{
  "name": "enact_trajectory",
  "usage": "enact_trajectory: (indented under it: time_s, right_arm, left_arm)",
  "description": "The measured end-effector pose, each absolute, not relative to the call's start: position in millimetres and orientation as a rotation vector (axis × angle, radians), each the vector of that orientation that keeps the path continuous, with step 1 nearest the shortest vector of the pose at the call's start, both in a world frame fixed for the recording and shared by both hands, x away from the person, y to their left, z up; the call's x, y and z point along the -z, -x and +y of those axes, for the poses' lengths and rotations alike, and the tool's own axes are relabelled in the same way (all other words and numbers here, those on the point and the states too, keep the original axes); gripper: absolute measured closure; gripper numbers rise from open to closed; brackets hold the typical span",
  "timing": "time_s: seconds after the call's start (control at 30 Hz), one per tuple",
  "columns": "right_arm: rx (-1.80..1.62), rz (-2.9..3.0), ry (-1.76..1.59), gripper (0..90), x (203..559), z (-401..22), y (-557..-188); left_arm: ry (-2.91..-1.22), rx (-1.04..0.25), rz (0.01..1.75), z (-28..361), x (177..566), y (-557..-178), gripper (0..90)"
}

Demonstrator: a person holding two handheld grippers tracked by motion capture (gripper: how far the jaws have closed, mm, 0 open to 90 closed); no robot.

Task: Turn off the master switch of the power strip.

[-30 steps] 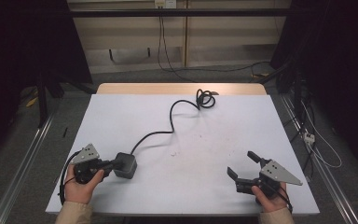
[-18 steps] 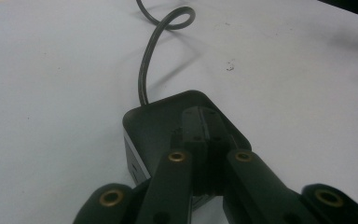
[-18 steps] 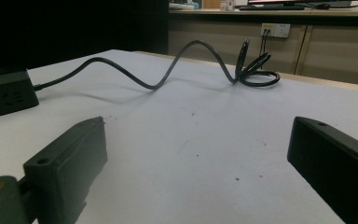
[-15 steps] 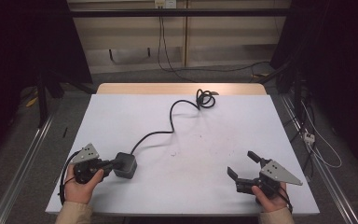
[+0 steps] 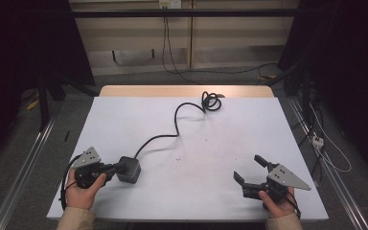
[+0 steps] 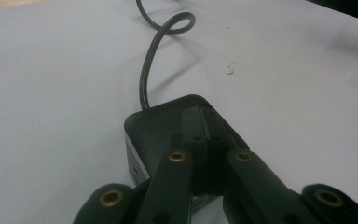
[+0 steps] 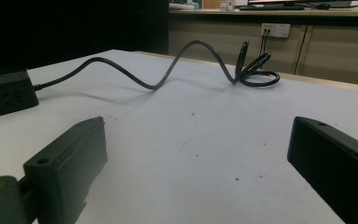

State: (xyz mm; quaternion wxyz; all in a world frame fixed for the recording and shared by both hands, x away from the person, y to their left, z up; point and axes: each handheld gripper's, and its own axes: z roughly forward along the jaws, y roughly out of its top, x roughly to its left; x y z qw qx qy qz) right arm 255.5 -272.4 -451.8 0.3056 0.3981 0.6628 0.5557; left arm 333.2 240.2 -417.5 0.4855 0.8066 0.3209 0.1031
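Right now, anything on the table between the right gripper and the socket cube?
Nothing: in the high view, bare white table separates the right gripper from the socket cube. The right gripper view shows only small specks there.

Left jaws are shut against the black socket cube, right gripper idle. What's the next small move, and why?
Probably bring the right gripper, jaws open, toward the cord. The left gripper rests shut on top of the cube, while the cord winds loose to a coil at the far edge.

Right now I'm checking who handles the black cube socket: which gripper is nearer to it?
Left. The left gripper rests shut against the cube socket; the right gripper stands open, far across the table.
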Motion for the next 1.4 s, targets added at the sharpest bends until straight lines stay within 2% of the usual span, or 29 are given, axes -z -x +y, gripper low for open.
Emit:
enact_trajectory:
  time_s: [0.47, 1.07, 1.33, 1.4]
  right_arm:
    - [-1.472, 1.751, -1.054, 3.9, 451.6, -272.9, -255.8]
    - [-1.473, 1.755, -1.052, 3.9, 451.8, -272.1, -256.5]
    - [-1.472, 1.753, -1.055, 3.9, 451.8, -272.6, -256.3]
    - [-1.473, 1.754, -1.054, 3.9, 451.7, -272.5, -256.3]
  left_arm:
    - [-1.939, -0.232, 0.8, 240.8, 417.9, -332.6, 89.8]
    - [-1.896, -0.192, 0.807, 237.4, 412.8, -332.5, 61.7]
    - [-1.89, -0.188, 0.806, 235.6, 413.2, -333.6, 47.0]
    - [-1.89, -0.191, 0.81, 235.5, 413.3, -334.0, 41.0]
